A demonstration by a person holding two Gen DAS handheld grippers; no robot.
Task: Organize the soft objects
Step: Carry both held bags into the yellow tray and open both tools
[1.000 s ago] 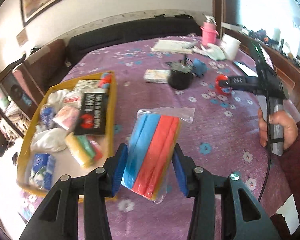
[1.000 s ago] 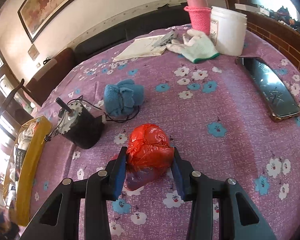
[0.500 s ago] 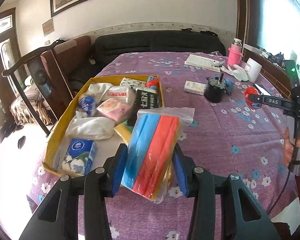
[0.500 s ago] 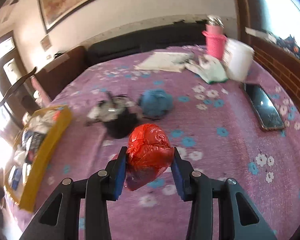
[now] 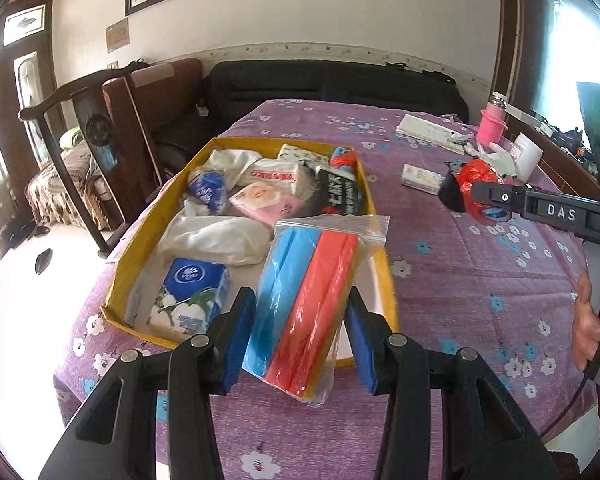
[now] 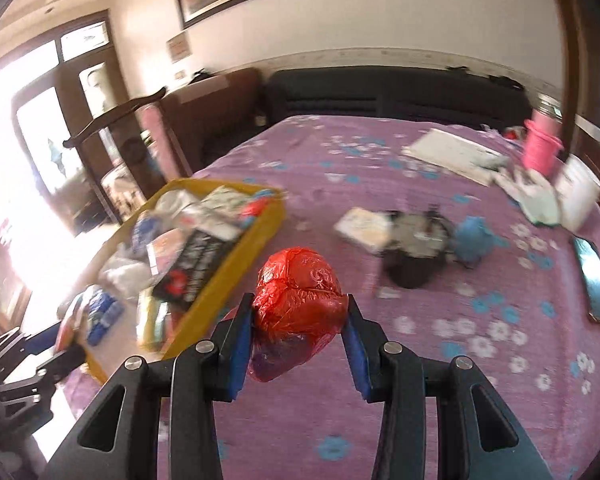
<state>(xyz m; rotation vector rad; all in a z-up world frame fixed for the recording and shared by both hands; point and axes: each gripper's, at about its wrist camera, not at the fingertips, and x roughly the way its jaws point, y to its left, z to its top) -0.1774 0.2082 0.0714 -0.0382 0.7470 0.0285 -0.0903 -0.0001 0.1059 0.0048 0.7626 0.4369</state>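
Observation:
My left gripper is shut on a clear zip bag of blue and red sponges, held over the near right corner of the yellow tray. The tray holds tissue packs, white cloths and a black packet. My right gripper is shut on a crumpled red plastic bag, held above the purple flowered tablecloth just right of the tray. The right gripper and its red bag also show at the right of the left wrist view.
A black motor-like object, a blue soft toy, a small tissue pack, a phone, papers, a white glove, a white jar and a pink bottle lie on the table. Chairs and a black sofa stand behind it.
The left gripper has carried the sponge bag left over the tray's near corner. The right gripper has lifted and swung left with the red bag toward the tray.

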